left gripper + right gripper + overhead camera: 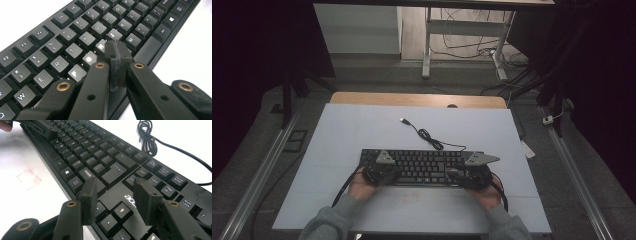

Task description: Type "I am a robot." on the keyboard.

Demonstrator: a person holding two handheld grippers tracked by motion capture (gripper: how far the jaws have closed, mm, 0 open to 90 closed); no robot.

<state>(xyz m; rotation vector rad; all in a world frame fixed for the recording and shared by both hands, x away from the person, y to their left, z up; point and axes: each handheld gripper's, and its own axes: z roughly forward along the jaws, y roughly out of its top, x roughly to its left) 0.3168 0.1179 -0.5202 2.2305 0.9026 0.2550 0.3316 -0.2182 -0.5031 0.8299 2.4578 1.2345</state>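
High view: both hands rest at the near edge of the keyboard (pixel 422 166), left gripper (pixel 379 172) and right gripper (pixel 469 175) over its ends, on a white table (pixel 362 125).

Left gripper view: jaws pressed together, empty, above the N key (pixel 101 46).

Right gripper view: jaws spread, over the arrow keys (pixel 121 210); cable (pixel 147 137) coiled beyond.

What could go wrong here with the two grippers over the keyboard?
The left gripper is shut, its tip near the H, B and N keys, so it might press the wrong one.

The right gripper is open over the arrow keys; coming down, its jaws could hit two keys at once.

The keyboard lies loose on the table, so a push may slide it.
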